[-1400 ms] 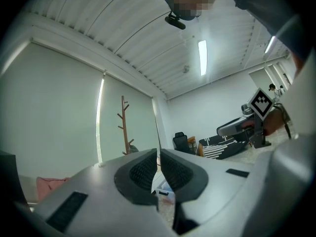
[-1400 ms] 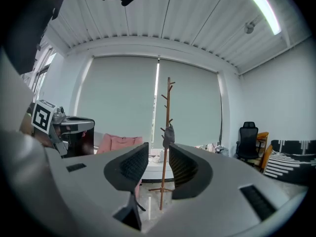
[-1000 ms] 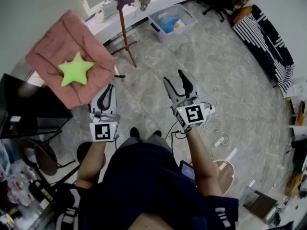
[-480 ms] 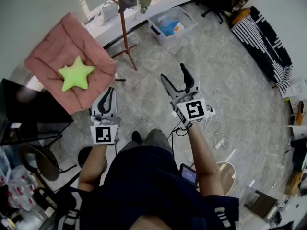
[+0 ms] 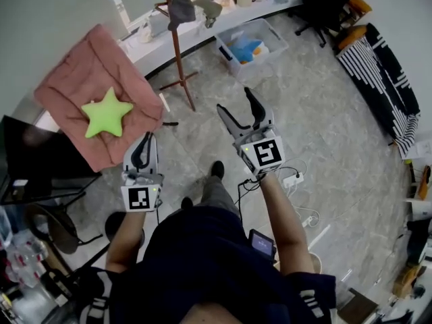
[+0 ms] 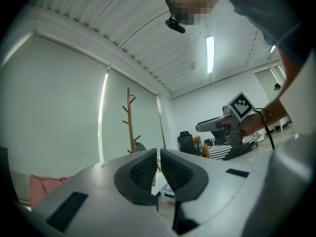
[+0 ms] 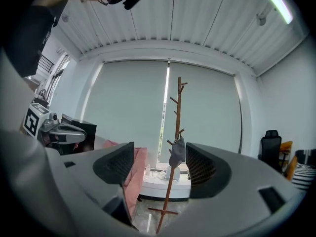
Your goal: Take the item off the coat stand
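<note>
The head view looks steeply down from above the person (image 5: 202,262) onto the left gripper (image 5: 144,144), the right gripper (image 5: 235,106) and the coat stand (image 5: 177,52) near its top edge. Both gripper views look low along their jaws (tilted up, ceiling (image 7: 173,23) included) toward that same distant stand.

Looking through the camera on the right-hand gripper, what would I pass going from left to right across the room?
left gripper → pink quilt → coat stand, with the grey item hanging on it → black office chair
</note>
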Motion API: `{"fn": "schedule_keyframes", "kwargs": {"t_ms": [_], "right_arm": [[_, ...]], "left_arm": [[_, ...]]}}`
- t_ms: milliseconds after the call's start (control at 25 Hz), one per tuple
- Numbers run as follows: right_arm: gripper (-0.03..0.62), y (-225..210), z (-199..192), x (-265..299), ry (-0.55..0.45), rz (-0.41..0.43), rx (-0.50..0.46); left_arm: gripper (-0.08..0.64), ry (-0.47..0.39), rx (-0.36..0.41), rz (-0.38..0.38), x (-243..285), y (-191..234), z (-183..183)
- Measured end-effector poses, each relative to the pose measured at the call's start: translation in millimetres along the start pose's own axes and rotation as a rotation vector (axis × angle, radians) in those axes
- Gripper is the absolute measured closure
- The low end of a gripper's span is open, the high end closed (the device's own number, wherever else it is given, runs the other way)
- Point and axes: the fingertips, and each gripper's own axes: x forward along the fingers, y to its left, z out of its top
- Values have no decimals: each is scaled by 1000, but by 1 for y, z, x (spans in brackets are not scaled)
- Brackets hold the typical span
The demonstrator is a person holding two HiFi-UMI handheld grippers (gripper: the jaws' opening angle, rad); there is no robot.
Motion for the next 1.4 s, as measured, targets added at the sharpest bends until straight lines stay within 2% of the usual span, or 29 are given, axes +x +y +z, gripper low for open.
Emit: {"fn": "schedule_keyframes", "kwargs": {"t_ms": [120, 320, 520, 720, 1040, 1160, 1400], "right_arm": [[259, -35, -1, 37, -41, 68, -4], [259, -82, -2, 102, -28, 170, -9], [259, -117, -2, 177, -31, 206, -41], [259, -129, -2, 254, -24, 209, -73], [259, -140, -8, 375, 25, 178, -114], [259, -145, -18, 408, 48, 172, -119], [259, -160, -37, 452, 97, 196, -119]], "left_arm": [[518, 7, 2, 44, 41, 0, 0], [518, 24, -19, 135, 100, 12, 3], [518, 32, -5, 168, 153, 34, -2], [518, 27, -9, 157, 195, 74, -11], [518, 18, -29, 85, 257, 142, -20], [518, 32, -34, 69, 273, 157, -27], [518, 49, -28, 97, 292, 173, -28]]}}
